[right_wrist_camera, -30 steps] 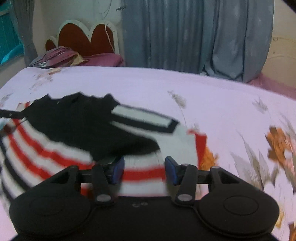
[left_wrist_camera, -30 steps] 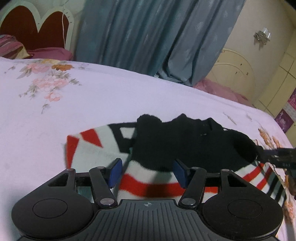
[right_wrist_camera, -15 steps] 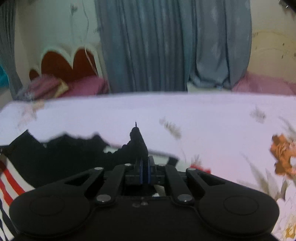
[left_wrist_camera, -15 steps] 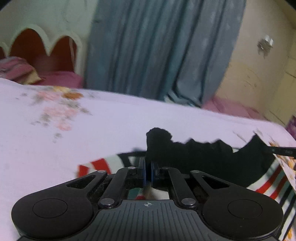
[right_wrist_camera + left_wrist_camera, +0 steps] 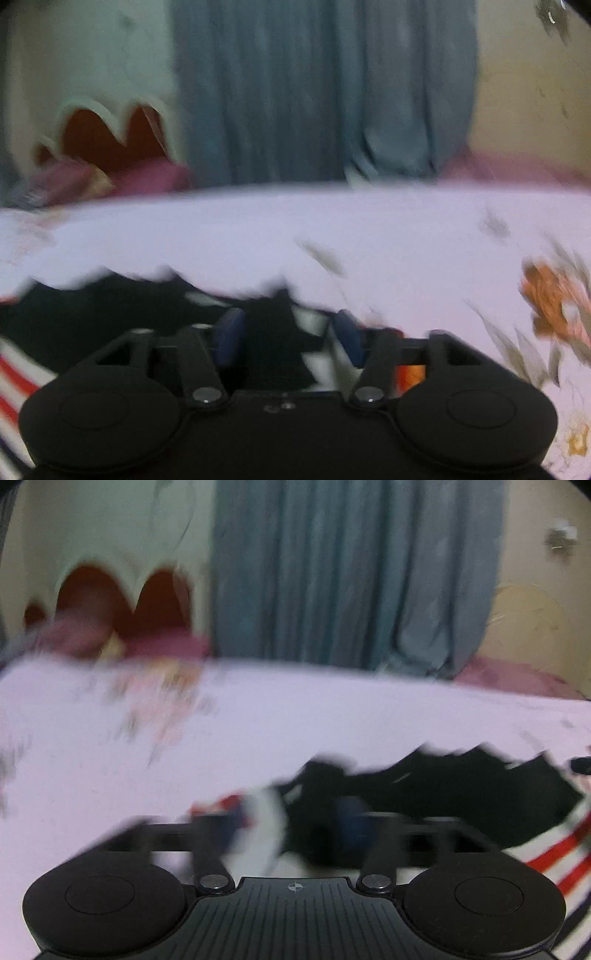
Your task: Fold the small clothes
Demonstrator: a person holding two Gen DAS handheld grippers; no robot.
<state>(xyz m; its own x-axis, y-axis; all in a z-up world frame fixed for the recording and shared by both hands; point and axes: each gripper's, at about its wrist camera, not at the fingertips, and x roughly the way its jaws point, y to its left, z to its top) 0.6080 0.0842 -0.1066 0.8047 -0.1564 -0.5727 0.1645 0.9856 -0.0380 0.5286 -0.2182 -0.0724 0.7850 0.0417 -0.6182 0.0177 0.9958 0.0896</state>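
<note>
Both claws, clamped half a second ago, have just been opening | left claw [image 5: 291, 825] released | right claw [image 5: 286, 336] released | sweater [image 5: 461, 794] folded on bed [image 5: 332, 716], cloth between the jaws

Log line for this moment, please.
left tool: just opened, released | right tool: just opened, released | sweater: folded on bed

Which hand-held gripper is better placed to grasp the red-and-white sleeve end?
Left, probably. The left hand-held gripper, jaws just opened over the sweater, has the sleeve end at its finger. The right hand-held gripper, also just opened, straddles black cloth.
</note>
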